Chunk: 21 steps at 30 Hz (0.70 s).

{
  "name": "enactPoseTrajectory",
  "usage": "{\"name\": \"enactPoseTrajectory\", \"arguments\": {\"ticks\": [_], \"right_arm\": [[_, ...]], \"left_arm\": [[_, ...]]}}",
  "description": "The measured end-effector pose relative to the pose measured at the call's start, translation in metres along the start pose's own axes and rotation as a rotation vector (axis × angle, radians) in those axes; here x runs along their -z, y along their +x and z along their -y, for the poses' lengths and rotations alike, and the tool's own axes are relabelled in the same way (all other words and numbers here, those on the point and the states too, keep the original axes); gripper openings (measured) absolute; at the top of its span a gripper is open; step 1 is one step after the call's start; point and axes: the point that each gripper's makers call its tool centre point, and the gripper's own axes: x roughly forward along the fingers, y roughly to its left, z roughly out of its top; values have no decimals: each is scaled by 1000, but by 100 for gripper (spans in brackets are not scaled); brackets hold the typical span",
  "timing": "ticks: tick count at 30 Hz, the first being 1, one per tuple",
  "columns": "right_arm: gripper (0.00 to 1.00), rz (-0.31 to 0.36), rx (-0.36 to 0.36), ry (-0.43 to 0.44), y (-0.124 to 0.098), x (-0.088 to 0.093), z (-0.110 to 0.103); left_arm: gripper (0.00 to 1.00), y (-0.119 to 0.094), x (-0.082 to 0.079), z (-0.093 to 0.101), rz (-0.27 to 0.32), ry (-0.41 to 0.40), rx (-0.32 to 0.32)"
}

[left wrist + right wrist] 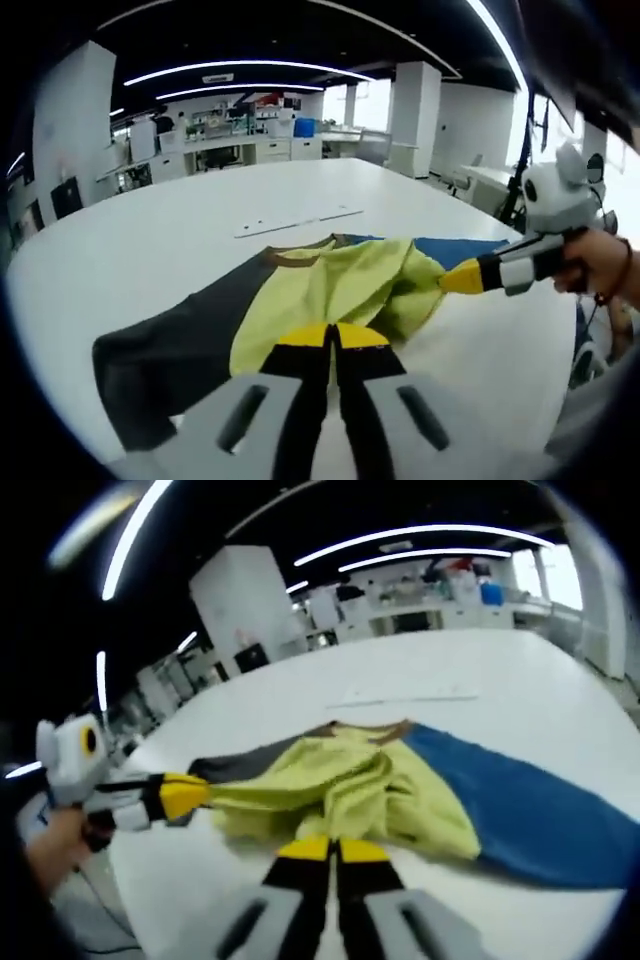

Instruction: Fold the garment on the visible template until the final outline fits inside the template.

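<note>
A garment lies on the white table (150, 230), with a dark grey part (170, 350), a bunched yellow-green middle (335, 285), a blue part (460, 248) and a brown collar (300, 256). My left gripper (331, 336) is shut on the near hem of the yellow-green cloth. My right gripper (462, 279) comes in from the right, held by a hand, and pinches the same cloth at its side. In the right gripper view, my right gripper (333, 850) is shut on the yellow-green cloth (340, 785). The left gripper (188, 794) pulls that cloth from the left, beside the blue part (520, 805).
A thin pale outline strip (298, 222) lies on the table beyond the collar, seen again as a strip (410, 695) in the right gripper view. Desks, shelves and white pillars (415, 115) stand far behind. The table's near edge (130, 880) runs close to the left hand.
</note>
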Motion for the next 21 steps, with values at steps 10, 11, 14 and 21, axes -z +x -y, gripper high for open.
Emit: {"name": "enactPoseTrajectory", "arguments": {"ticks": [10,11,14,21], "right_arm": [[0,-15,-29,-53,-36,0,3],[0,-21,-31,-66,-39,1,4],[0,-35,-51,-77,-50,7,-3],[0,-75,-94,-139,-68,19,-14]], "left_arm": [[0,-41,-13,2,29,-7,12],[0,-45,-12,3,28,-8,13],[0,-54,-9,6,21,-16,17],[0,-80,0,5,14,-36,22]]}}
